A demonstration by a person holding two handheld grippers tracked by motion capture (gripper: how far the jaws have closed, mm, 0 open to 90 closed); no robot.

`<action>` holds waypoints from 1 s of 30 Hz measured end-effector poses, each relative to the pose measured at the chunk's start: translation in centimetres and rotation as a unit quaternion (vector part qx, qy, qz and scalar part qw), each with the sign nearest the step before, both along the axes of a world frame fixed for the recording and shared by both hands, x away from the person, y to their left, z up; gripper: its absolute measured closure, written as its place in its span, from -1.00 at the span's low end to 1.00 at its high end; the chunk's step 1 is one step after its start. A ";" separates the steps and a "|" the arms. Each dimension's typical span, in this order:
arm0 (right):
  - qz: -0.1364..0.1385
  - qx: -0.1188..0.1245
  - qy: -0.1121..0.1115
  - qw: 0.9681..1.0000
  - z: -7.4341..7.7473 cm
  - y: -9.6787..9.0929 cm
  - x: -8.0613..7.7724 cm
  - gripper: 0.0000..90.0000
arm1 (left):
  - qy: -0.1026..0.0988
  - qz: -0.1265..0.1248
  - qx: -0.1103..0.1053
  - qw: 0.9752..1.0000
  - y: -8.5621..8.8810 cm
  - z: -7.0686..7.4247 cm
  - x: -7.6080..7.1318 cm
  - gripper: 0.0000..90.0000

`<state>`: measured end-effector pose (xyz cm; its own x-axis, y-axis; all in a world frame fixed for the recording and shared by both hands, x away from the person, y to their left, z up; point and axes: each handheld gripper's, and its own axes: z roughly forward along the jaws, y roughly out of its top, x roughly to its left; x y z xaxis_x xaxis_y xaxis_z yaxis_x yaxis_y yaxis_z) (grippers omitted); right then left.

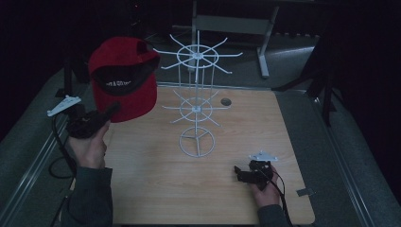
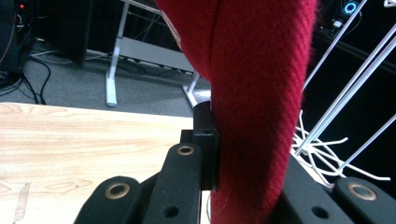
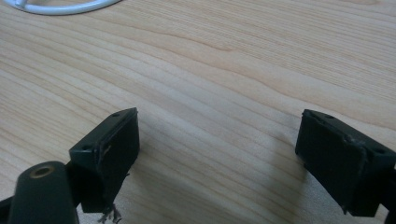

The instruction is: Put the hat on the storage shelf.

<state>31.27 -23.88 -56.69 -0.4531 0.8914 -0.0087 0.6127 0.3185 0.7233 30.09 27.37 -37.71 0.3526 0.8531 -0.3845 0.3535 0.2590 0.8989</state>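
Note:
A red cap (image 1: 124, 78) with a black inner band hangs in the air at the left, level with the upper ring of a white wire rack (image 1: 196, 101). My left gripper (image 1: 113, 109) is shut on the cap's brim; in the left gripper view the red cloth (image 2: 254, 107) runs up between the black jaws, with the rack's wires (image 2: 327, 140) at the right. Low over the wooden table (image 1: 156, 189) at the front right, my right gripper (image 1: 238, 172) stands open. Bare wood shows between its pads (image 3: 112, 149), and the rack's base ring (image 3: 60, 7) lies beyond them.
The rack stands mid-table on a round base (image 1: 197, 141), with two tiers of spokes reaching outward. A small dark round hole (image 1: 225, 101) lies in the tabletop behind it. Grey floor and metal stand legs (image 1: 262, 56) lie past the far edge.

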 end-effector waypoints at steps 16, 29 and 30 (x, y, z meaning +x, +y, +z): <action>0.000 0.000 0.000 1.000 0.0 0.0 0.0 -0.70 | -0.018 -0.008 0.004 1.000 -0.7 1.5 0.0 0.90; 0.000 0.000 0.000 1.000 0.0 0.0 0.0 -0.70 | -0.028 -0.012 0.002 1.000 -1.1 2.3 -0.1 0.90; 0.000 0.000 0.000 1.000 0.0 0.0 0.0 -0.70 | -0.029 -0.012 0.001 1.000 -1.1 2.3 -0.1 0.90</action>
<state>31.28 -23.88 -56.68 -0.4539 0.8910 -0.0084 0.6127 0.3189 0.7231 29.99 26.25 -35.39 0.3948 0.8449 -0.3610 0.3077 0.2486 0.9184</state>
